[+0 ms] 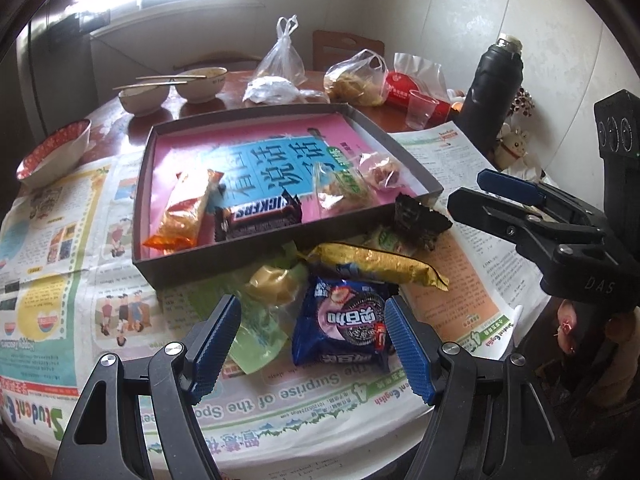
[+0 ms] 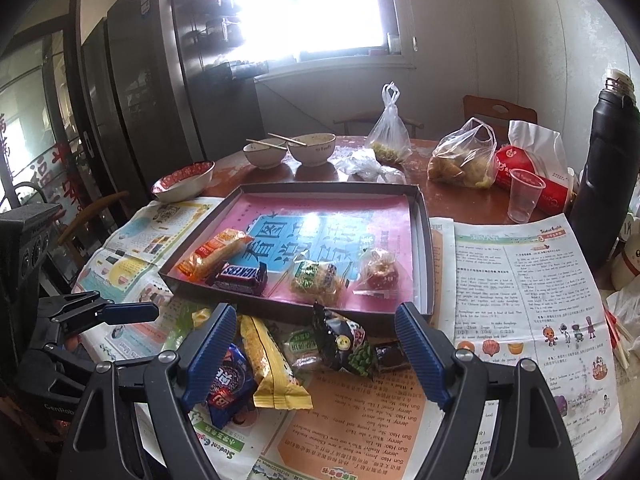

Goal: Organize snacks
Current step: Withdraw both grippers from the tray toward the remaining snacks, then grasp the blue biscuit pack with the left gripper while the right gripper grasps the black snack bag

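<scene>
left gripper: black frame | ribbed blue fingers | silver screws | right gripper: same

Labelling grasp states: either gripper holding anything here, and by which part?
Nothing held. Left gripper open around the blue cookie pack, pads off it; right gripper open over the pile.

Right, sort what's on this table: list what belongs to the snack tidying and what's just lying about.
Job:
shallow box
Snickers bar
orange packet
Oreo packet
yellow packet
black snack bag
left gripper
right gripper

Lying about:
bowls with chopsticks
plastic cup
black flask
newspaper
</scene>
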`<state>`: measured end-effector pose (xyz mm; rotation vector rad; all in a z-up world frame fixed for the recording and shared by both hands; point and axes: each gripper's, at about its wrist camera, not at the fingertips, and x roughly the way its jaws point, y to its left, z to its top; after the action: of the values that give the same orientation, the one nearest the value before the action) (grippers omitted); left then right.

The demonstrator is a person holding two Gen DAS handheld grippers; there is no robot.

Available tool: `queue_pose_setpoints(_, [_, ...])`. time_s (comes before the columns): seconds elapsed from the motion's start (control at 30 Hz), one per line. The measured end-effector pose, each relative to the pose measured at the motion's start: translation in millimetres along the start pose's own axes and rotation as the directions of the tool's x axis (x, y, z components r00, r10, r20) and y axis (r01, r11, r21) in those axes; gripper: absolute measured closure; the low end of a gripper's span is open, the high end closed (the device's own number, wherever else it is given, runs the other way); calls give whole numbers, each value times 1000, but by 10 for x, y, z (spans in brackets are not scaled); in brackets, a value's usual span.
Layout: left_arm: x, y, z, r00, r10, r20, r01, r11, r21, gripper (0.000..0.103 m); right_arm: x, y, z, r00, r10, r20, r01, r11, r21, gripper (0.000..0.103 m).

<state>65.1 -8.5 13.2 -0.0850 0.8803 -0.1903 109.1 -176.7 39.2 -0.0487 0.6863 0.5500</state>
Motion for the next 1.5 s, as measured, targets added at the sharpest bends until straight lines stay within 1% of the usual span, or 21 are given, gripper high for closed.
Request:
queue_pose_setpoints(0.17, [58,-41,-30,999,-21,-24,21,1000,13,27,47,7,-60,1000,-4,-20,3,1000,-6,22])
queue_pose_setpoints(0.27, [93,-72,-43,998,-46,-41,47,999,14,27,68,-4,-86,1000,-7,-29,7,1000,-6,22])
queue_pose_setpoints(0.57, [203,-186,-96,995,-66,-79,69,997,37,27,144,-62,-109,998,-17,-54,18,1000,9,22])
queue_pose_setpoints(0.83, [319,-313,-129,992,-64,-104,71,995,67,27,254,-81,-164,996,-40,-86,40,999,-2,22])
queue_pose_setpoints(0.93, [360,-308,-124,993,-58,-103,64,996,58,27,305,-97,-190,994,-57,-94,57,998,-2,22])
queue_pose_setpoints(1.13, [413,-274,-112,993,-55,-104,59,997,40,27,446,-104,-220,989,-99,-109,95,995,-41,35])
queue_pose_setpoints(1.27, [450,-273,-109,993,-47,-107,52,998,40,27,561,-93,-234,986,-102,-130,94,994,-64,43])
queue_pose_setpoints(1.33, [472,-278,-113,993,-45,-110,50,998,43,27,586,-80,-224,986,-112,-122,104,992,-74,45])
queue_pose_setpoints(1.43, [513,-273,-115,992,-47,-117,52,998,38,27,626,-75,-200,987,-101,-124,92,993,-78,53])
queue_pose_setpoints(1.5, [529,-276,-111,992,-48,-120,53,998,37,27,659,-67,-196,988,-90,-129,80,994,-80,59])
